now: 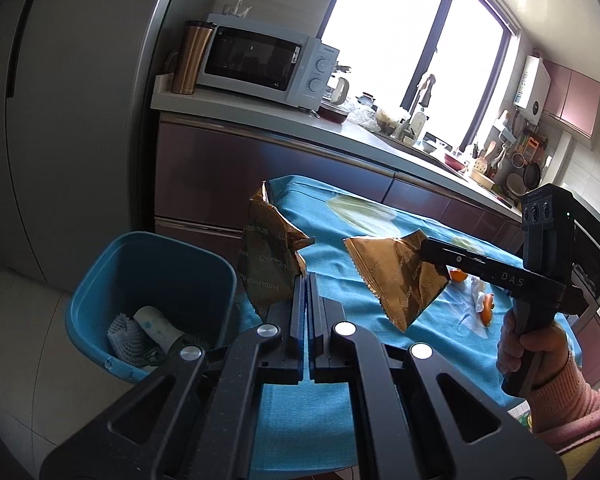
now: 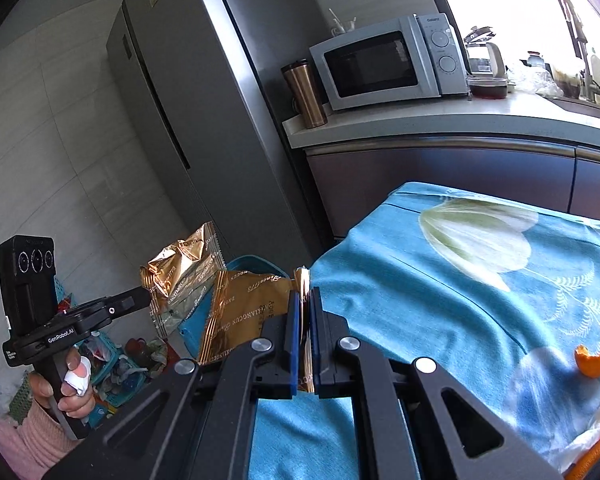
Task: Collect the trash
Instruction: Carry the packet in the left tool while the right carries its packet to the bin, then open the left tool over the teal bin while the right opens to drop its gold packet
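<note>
The left gripper (image 1: pixel 305 280) is clamped on a crumpled gold foil wrapper (image 1: pixel 270 256), held above the round blue plastic bin (image 1: pixel 100 280) at 9 o'clock. Inside the bin lie a white mesh sleeve (image 1: pixel 126 338) and a white tube (image 1: pixel 158 326). The right gripper (image 2: pixel 309 300) pinches a second gold foil wrapper (image 2: pixel 244 312) beside the table with blue cloth (image 2: pixel 440 300); orange peel (image 2: pixel 596 360) lies at 3 o'clock.

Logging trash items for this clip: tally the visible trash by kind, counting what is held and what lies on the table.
Gold foil wrappers: 2, one in the left gripper at, one in the right gripper at.
Orange peel pieces on the blue tablecloth: 2, at and.
Total: 4
</note>
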{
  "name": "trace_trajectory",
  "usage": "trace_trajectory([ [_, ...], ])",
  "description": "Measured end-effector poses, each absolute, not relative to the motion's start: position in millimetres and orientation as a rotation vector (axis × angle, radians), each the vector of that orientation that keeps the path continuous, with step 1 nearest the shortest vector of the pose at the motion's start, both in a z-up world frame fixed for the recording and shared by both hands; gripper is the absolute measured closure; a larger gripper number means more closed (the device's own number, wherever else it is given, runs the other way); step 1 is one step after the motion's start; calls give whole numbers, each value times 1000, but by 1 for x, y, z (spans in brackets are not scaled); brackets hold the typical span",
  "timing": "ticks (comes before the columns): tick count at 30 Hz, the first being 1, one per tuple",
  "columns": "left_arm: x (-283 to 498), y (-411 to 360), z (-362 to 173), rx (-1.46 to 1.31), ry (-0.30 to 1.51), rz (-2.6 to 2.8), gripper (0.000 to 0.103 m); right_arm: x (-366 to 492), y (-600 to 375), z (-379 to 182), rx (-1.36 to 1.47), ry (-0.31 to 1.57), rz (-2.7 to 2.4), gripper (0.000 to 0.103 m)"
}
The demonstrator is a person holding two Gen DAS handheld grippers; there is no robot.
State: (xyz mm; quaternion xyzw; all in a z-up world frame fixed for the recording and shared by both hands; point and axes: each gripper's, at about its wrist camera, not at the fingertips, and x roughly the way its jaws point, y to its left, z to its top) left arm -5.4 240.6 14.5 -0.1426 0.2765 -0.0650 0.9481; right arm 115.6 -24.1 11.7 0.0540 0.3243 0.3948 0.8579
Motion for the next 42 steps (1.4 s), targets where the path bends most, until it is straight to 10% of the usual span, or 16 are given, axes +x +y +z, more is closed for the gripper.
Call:
trace_trajectory([
  [42,28,309,-57,-367,705,52,102,153,119,-13,-44,794,930,99],
])
